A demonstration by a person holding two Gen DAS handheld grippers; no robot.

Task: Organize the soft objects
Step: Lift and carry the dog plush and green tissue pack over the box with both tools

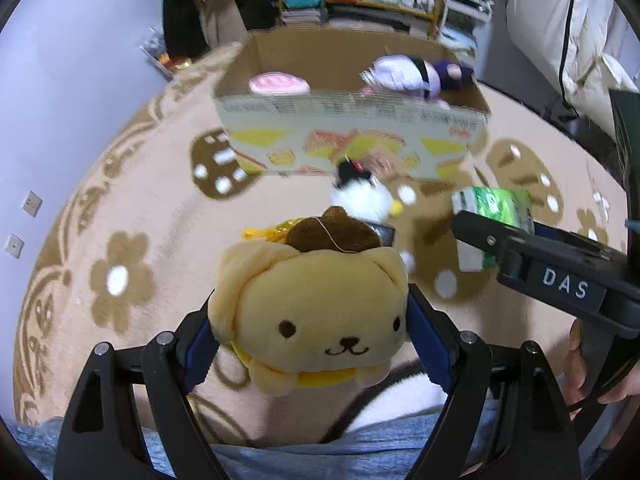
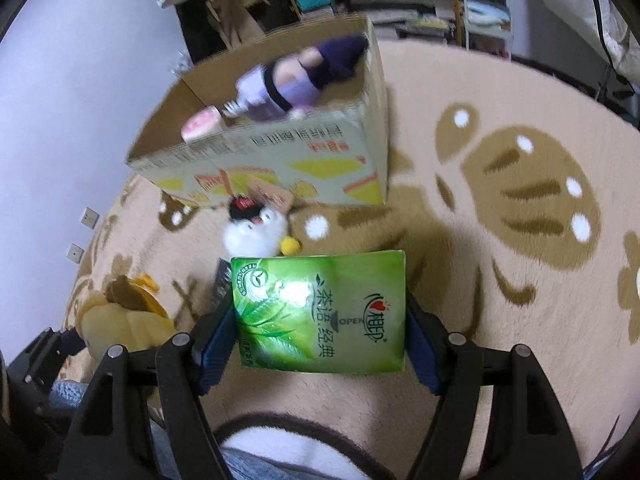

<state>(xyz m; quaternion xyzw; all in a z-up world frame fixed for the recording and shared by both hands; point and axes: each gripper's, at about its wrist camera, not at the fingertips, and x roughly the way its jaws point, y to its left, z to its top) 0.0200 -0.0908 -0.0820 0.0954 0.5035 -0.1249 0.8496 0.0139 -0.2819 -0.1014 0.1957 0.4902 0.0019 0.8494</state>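
A plush dog [image 1: 310,312] sits between the fingers of the left gripper [image 1: 310,320]. Ahead of those fingers, a small penguin plush [image 1: 360,196] lies on the rug [image 1: 140,208], just in front of a cardboard box [image 1: 348,140]. Inside the box, a round cushion [image 1: 278,83] lies to the left and a doll [image 1: 416,74] to the right. A tissue pack [image 2: 320,312] sits between the fingers of the right gripper [image 2: 320,320], to the right of the dog.

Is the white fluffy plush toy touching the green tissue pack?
Apart. The right wrist view shows carpet between the white fluffy plush toy and the green tissue pack held by the right gripper.
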